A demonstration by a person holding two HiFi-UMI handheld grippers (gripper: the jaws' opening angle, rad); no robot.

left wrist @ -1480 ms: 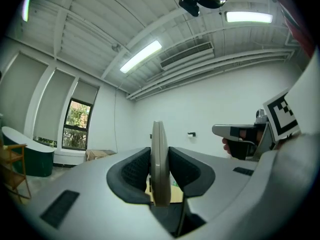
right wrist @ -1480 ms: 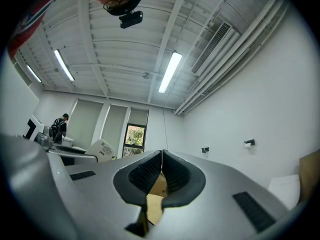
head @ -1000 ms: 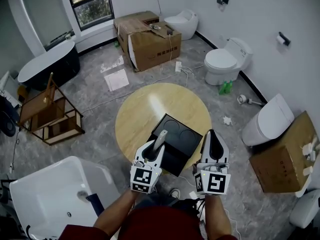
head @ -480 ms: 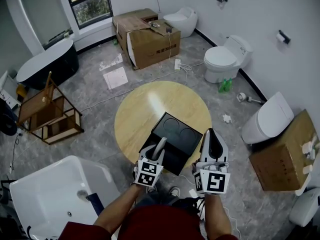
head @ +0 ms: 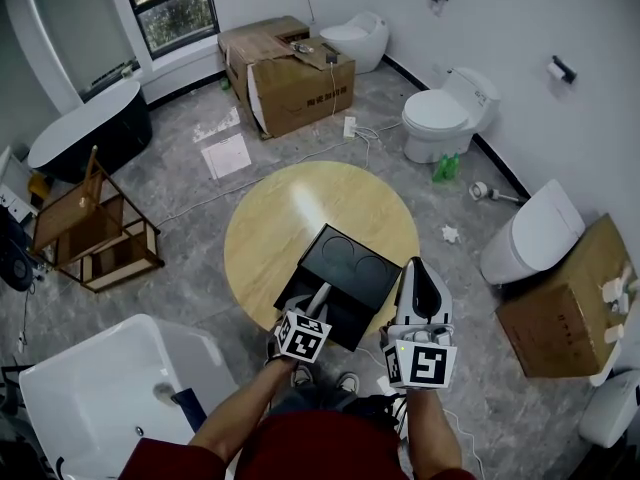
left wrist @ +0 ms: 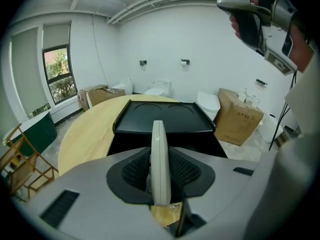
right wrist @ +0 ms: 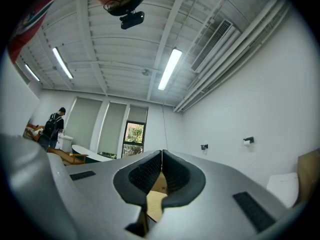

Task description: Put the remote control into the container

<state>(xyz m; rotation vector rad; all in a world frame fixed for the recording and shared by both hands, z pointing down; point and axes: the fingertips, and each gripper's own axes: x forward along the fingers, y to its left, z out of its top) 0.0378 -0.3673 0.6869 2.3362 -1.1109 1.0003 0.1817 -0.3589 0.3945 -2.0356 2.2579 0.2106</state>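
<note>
A black container (head: pixel 345 268) sits on the near part of the round wooden table (head: pixel 290 218). Its far part has two round recesses, and its near part is a dark opening (left wrist: pixel 200 143). My left gripper (head: pixel 312 310) is shut on a pale grey remote control (head: pixel 319 295), held edge-on, tilted down over the container's near-left edge. In the left gripper view the remote control (left wrist: pixel 158 134) stands between the pads of that gripper (left wrist: pixel 159 159), pointing at the container (left wrist: pixel 160 115). My right gripper (head: pixel 418 270) hovers at the container's right, shut and empty (right wrist: pixel 161 170), aimed slightly upward.
Toilets (head: pixel 440 118) line the right wall, with a cardboard box (head: pixel 565 308) at the right. Another cardboard box (head: pixel 290 78) stands beyond the table. A white basin (head: pixel 110 388) is at the near left, a wooden rack (head: pixel 90 233) and a black bathtub (head: pixel 90 128) further left.
My left gripper has sunk and tipped downward with the remote control, closer to the container's near edge. The right gripper has stayed where it was.
</note>
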